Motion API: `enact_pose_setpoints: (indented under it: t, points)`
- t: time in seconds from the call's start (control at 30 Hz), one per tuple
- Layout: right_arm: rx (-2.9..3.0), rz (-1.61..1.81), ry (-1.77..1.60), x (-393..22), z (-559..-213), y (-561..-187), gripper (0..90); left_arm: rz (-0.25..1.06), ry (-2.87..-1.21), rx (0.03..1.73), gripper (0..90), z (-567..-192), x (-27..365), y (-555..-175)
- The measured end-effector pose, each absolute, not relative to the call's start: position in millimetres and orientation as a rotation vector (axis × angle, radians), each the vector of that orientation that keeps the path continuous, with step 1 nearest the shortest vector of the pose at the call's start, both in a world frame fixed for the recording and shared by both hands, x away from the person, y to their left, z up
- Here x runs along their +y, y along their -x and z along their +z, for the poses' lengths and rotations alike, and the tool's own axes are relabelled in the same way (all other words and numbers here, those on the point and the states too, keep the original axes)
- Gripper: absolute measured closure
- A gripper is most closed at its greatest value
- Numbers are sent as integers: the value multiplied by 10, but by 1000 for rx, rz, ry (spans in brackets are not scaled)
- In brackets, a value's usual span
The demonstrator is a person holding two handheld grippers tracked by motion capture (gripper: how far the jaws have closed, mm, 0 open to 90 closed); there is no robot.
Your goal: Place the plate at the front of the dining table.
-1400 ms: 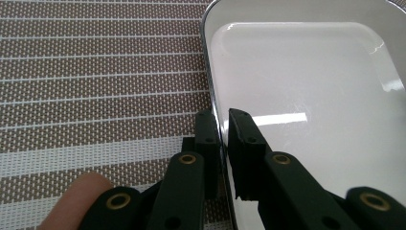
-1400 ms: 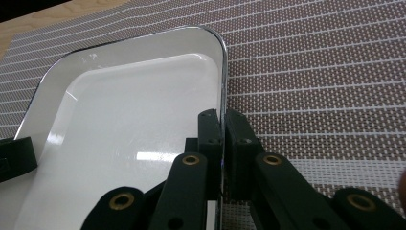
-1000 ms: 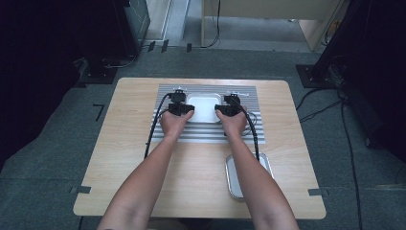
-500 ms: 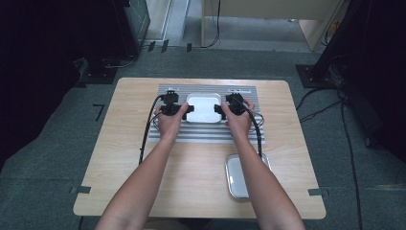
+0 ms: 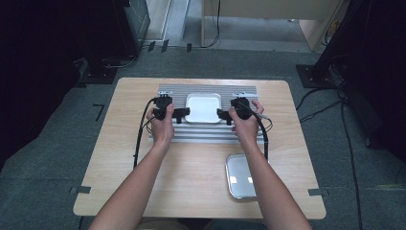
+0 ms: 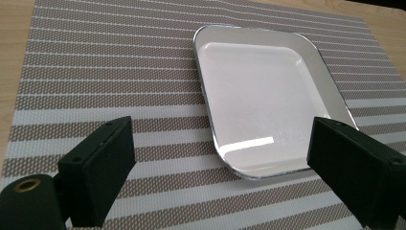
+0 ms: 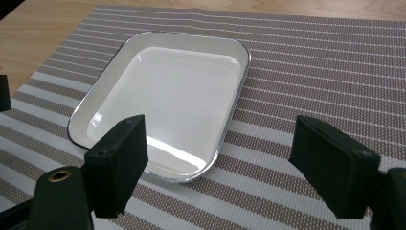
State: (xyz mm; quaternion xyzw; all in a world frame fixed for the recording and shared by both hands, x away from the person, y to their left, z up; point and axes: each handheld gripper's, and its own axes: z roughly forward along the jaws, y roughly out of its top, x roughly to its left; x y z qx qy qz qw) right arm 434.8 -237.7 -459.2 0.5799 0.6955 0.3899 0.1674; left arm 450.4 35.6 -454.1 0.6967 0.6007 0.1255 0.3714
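Note:
A white square tray (image 5: 203, 108) with a thin dark rim lies flat on the striped placemat (image 5: 201, 134) at the back middle of the table. My left gripper (image 5: 183, 114) hangs just off its left edge and my right gripper (image 5: 222, 115) just off its right edge, both pointing inward at it. Both pairs of jaws have just been opening and stand wide with nothing between them. In the left gripper view the tray (image 6: 268, 96) lies past my left gripper (image 6: 227, 177). In the right gripper view the tray (image 7: 167, 96) lies past my right gripper (image 7: 225, 167).
A second, shiny metal tray (image 5: 241, 176) sits on the bare wood near the front right, beside the person's right forearm. The wooden table (image 5: 119, 163) has free room at the left and front. Black cables trail from both grippers over the mat.
Both grippers were close against the tray's two sides; their jaws have opened, and the hands have drawn outward and a little up. The tray has stayed on the mat.

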Motion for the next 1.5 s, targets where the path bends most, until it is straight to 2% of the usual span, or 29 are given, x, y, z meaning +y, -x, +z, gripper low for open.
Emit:
enact_pose_setpoints:
  t: [0.07,0.17,0.47,1.5]
  points:
    - [1970,1119,-1658,-2409,-4590,-4306,201,332,-1782,1548,89,-4548,395,-4462]
    - [1960,1140,-1664,-2464,-4580,-4234,199,298,-1781,1530,26,-4560,463,-4400]
    - [1930,1161,-1654,-2666,-4545,-4003,202,378,-1795,1484,2,-4582,603,-4183]
    - [1869,1166,-1649,-3252,-4646,-3355,208,466,-1813,1390,0,-4768,1136,-3536]
